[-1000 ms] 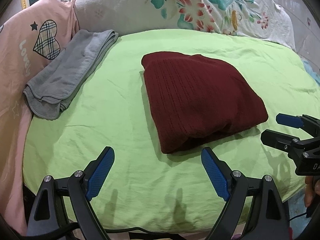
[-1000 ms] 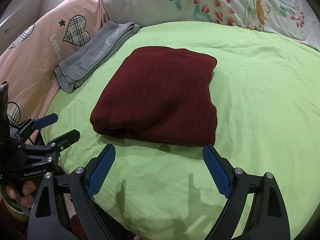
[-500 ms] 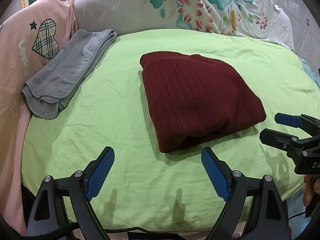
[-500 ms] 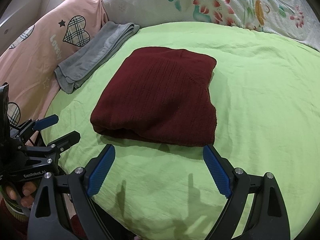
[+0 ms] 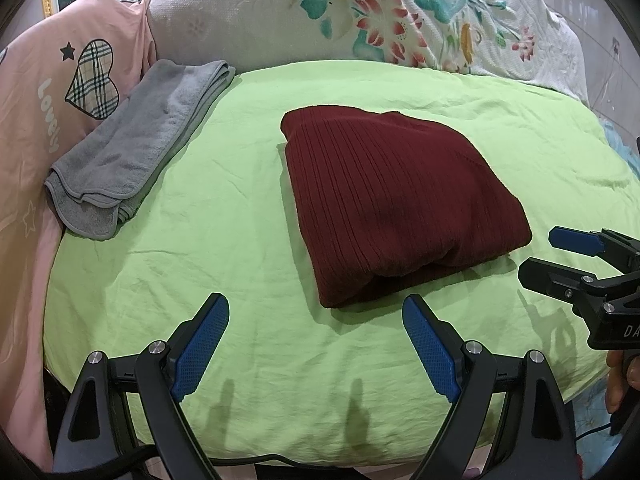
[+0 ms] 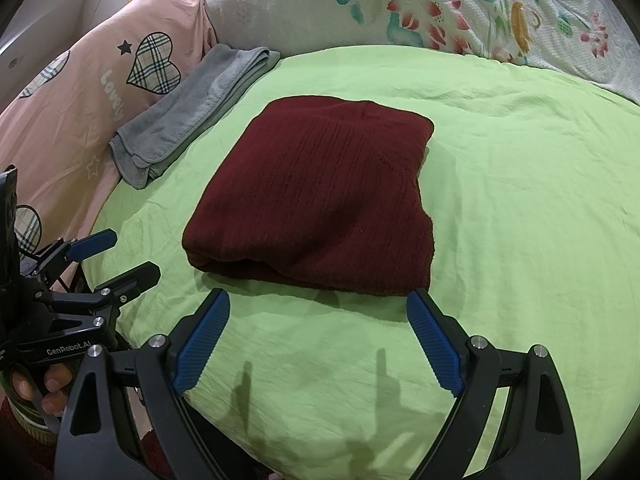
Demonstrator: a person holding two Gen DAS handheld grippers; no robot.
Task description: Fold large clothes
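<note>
A dark red ribbed knit garment point(image 5: 392, 196) lies folded into a thick rectangle in the middle of the green sheet point(image 5: 200, 240); it also shows in the right wrist view point(image 6: 320, 196). My left gripper point(image 5: 316, 348) is open and empty, held above the sheet just in front of the garment's near edge. My right gripper point(image 6: 320, 340) is open and empty, also just short of the garment's near edge. Each gripper appears in the other's view: the right one point(image 5: 560, 256) at the right, the left one point(image 6: 116, 260) at the left.
A folded grey towel point(image 5: 136, 152) lies at the sheet's left edge beside a pink cover with plaid hearts point(image 5: 48, 92). A white floral quilt point(image 5: 360, 20) is piled along the back. The sheet's front edge drops off just under the grippers.
Almost nothing has changed. The left wrist view has drifted very slightly; both grippers stay open and hover in front of the folded garment.
</note>
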